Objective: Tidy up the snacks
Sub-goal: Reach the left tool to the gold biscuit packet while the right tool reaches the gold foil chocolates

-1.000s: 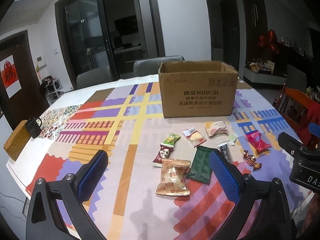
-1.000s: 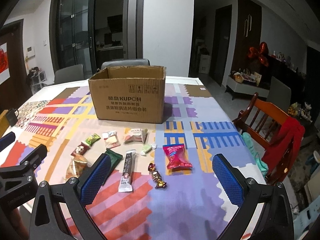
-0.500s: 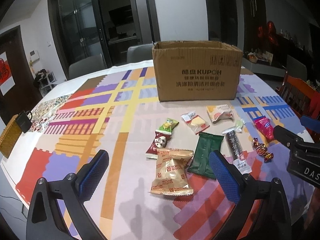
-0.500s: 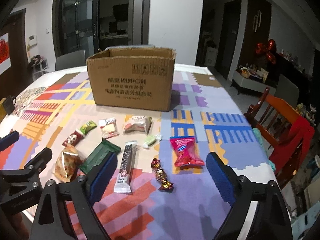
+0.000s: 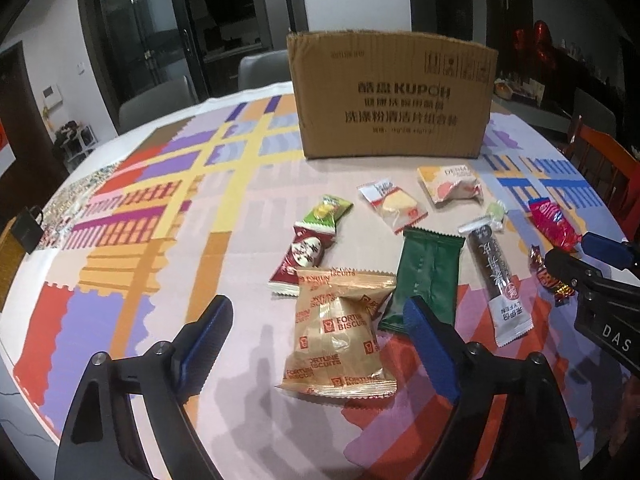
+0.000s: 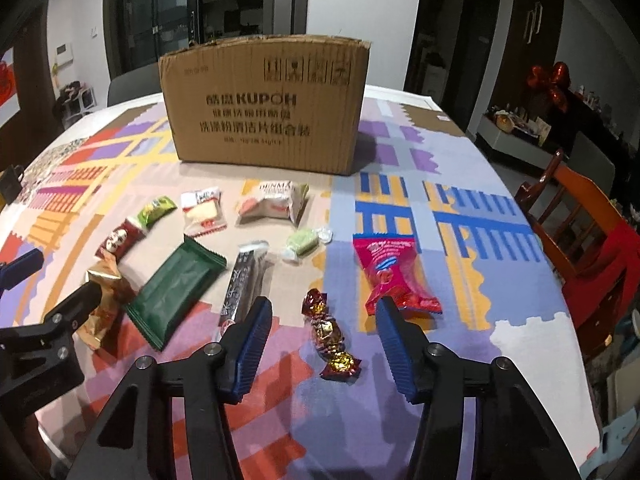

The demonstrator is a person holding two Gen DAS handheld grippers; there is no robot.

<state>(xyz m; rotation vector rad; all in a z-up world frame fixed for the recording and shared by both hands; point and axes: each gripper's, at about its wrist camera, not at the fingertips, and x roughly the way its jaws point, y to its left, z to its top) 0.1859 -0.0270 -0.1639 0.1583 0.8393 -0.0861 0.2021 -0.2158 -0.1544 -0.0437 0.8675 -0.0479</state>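
Several snack packets lie on the patterned tablecloth in front of an open cardboard box (image 5: 394,96), also in the right wrist view (image 6: 264,104). My left gripper (image 5: 320,320) is open, low over a tan fortune biscuit packet (image 5: 338,340), which lies between its fingers. A dark green packet (image 5: 424,276) lies beside its right finger. My right gripper (image 6: 322,328) is open, with a red-and-gold twist candy (image 6: 330,332) between its fingers. A pink packet (image 6: 394,272) lies just past its right finger, a black stick packet (image 6: 244,280) past its left.
Small packets lie nearer the box: green (image 5: 326,212), dark red (image 5: 300,256), white (image 5: 394,206), a cake packet (image 5: 450,188) and a pale green candy (image 6: 306,240). A wooden chair (image 6: 580,236) with red cloth stands at the table's right edge. A black tag (image 5: 26,230) sits far left.
Both grippers have moved forward and down toward the snacks. The right gripper's fingers have narrowed around the twist candy; the left now straddles the fortune biscuit packet.
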